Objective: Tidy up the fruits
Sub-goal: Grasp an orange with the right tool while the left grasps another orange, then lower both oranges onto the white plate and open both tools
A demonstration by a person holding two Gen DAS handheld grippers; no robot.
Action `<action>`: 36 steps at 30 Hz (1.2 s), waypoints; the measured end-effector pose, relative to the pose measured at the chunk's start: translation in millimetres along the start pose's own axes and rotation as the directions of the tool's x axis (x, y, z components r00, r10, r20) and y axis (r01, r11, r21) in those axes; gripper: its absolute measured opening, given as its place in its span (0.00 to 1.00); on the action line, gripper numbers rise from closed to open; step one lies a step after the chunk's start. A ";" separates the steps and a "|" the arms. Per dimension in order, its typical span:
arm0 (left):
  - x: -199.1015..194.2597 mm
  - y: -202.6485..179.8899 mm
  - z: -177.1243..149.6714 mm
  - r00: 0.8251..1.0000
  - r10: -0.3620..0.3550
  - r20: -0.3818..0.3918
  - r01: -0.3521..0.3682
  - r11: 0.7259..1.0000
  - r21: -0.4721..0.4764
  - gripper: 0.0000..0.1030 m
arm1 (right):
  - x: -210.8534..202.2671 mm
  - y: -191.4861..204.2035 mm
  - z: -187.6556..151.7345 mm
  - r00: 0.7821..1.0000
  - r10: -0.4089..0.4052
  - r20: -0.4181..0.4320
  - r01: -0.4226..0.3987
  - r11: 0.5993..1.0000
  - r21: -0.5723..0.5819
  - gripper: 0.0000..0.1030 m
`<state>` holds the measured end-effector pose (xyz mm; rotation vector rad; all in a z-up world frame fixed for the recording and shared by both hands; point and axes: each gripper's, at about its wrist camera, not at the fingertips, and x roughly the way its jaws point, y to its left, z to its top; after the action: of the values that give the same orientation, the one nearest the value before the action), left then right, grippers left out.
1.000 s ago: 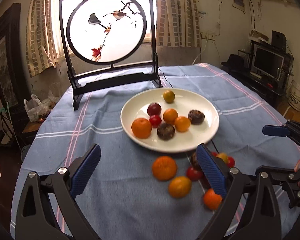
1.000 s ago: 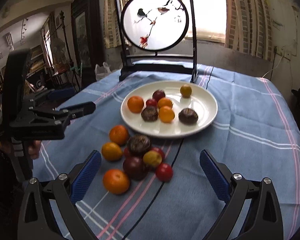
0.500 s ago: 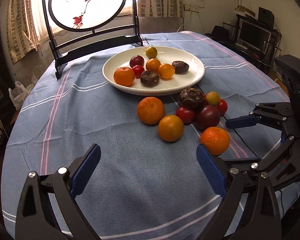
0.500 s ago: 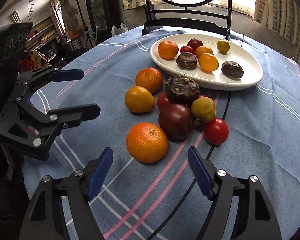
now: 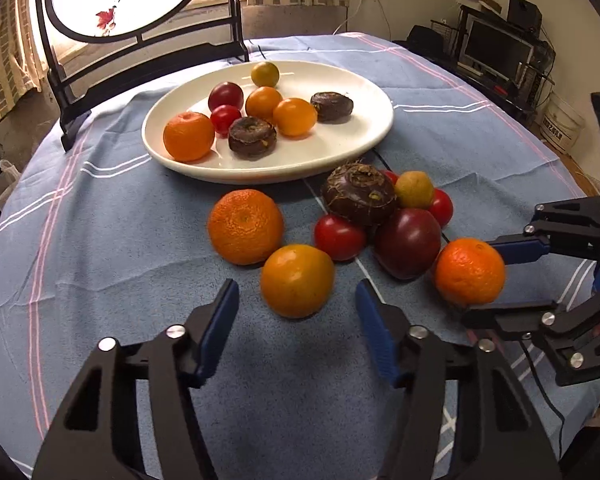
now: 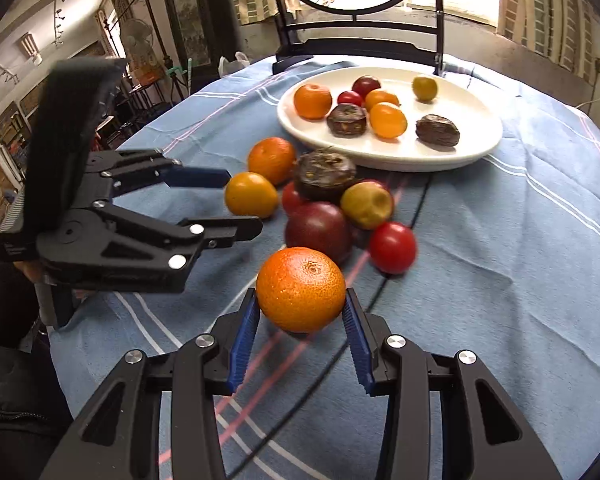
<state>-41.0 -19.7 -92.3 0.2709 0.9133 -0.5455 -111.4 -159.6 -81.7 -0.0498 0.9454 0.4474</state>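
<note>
The right hand-held gripper (image 6: 300, 320) has its ribbed blue pads (image 6: 242, 338) pressed against both flanks of a round, pebbly-skinned orange (image 6: 301, 289), clamped on it at the near edge of the loose fruit pile. The left hand-held gripper (image 5: 296, 326) has its jaws apart, its blue pads either side of, and clear of, a smooth yellow-orange citrus (image 5: 297, 280) that lies on the cloth just ahead of them. The counter is round and covered by a soft blue woven cloth (image 5: 120, 248) with thin white and pink stripes and a few shallow creases. In the left wrist view, at ten o'clock from the smooth citrus sits a dimpled tangerine (image 5: 245, 226) touching it; at one o'clock lie a glossy red tomato (image 5: 339, 237), a large dark purple plum (image 5: 408, 242), a rough brown, flattened, fibrous bulb (image 5: 359, 193), a dull yellow-green fruit (image 5: 414, 189) and a second red tomato (image 5: 441, 207), all bunched together. Beyond them, at twelve o'clock, an oval glazed white plate (image 5: 340, 152) holds eight pieces: an orange, two smooth orange fruits, a red tomato, a dark plum, a yellow-green fruit and two wrinkled brown bulbs. Behind the plate stands a black wooden frame (image 5: 140, 46) with a round translucent painted screen.
</note>
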 end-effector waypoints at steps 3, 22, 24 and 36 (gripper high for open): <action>7.2 5.7 3.2 1.000 -0.026 -0.018 0.025 0.999 -0.037 0.50 | -2.3 -4.8 -0.5 1.000 -0.002 0.006 0.002 1.000 0.009 0.41; -37.0 -10.5 12.7 0.994 0.074 0.085 -0.077 0.997 0.032 0.36 | -15.6 -1.2 5.6 0.999 -0.008 0.037 0.008 1.000 -0.013 0.41; -41.3 -9.4 23.9 0.989 0.096 0.110 -0.098 0.995 0.019 0.36 | -21.1 -2.2 13.3 0.998 -0.018 0.063 0.018 1.000 -0.014 0.41; -32.8 12.1 93.0 0.966 0.204 0.161 -0.187 0.976 -0.113 0.36 | -28.3 -32.0 76.8 0.985 -0.067 0.156 0.065 0.998 0.018 0.41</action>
<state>12.3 -40.2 -11.0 0.2202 0.7337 -0.3347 -53.9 -180.6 -18.7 -0.0343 0.7893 0.3781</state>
